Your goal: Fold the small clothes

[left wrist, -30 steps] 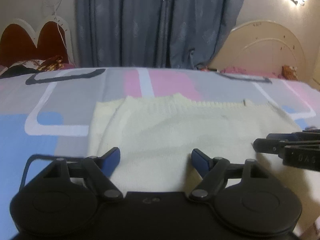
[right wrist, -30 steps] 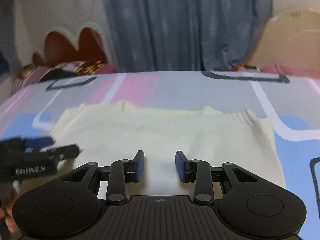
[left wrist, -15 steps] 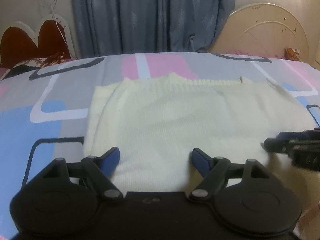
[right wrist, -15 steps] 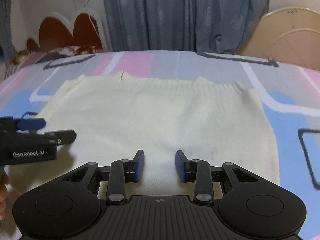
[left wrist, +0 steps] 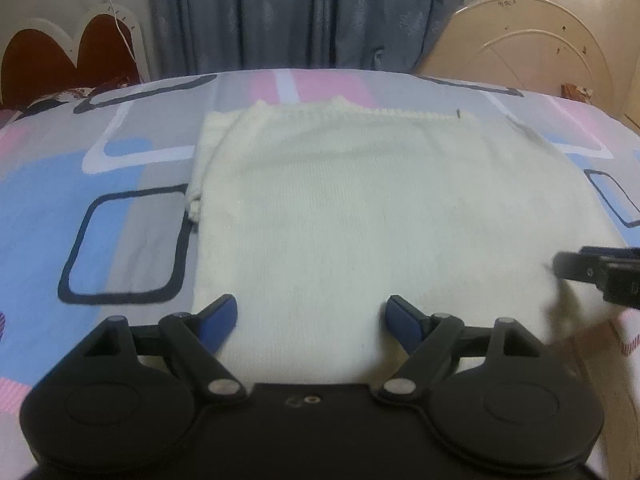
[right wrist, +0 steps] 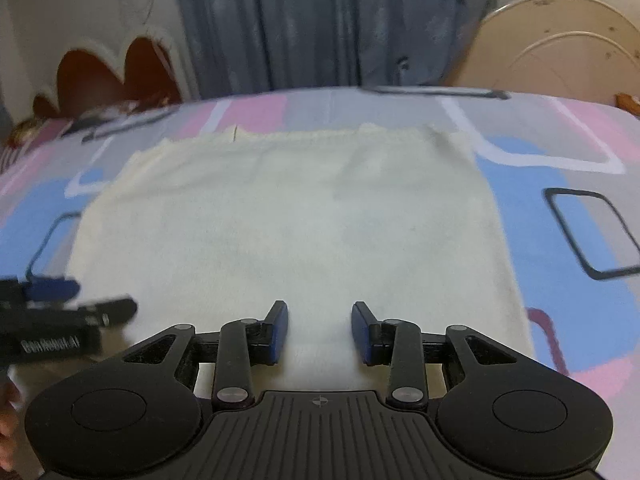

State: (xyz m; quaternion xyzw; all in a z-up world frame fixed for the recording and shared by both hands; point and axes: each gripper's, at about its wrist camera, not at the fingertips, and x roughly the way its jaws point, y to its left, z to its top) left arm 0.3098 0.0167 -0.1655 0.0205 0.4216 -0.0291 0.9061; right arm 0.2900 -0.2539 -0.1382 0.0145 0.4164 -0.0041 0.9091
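Note:
A cream knitted garment [left wrist: 360, 208] lies flat on the patterned bedsheet [left wrist: 120, 184], its ribbed edge at the far side. It also shows in the right wrist view [right wrist: 288, 216]. My left gripper [left wrist: 312, 316] is open and empty above the garment's near left part. My right gripper [right wrist: 319, 330] is open and empty above the near middle of the garment. The right gripper shows at the right edge of the left wrist view [left wrist: 600, 276]. The left gripper shows at the left edge of the right wrist view [right wrist: 60, 312].
The bedsheet [right wrist: 560, 208] has pink, blue and grey blocks. A blue curtain [left wrist: 300, 16] hangs behind the bed. A cream headboard [left wrist: 532, 48] stands at the back right and a brown and white one [left wrist: 60, 52] at the back left.
Both grippers have risen and tilted down, so the garment and sheet fill more of each view. Both grippers stay open. The garment has not moved.

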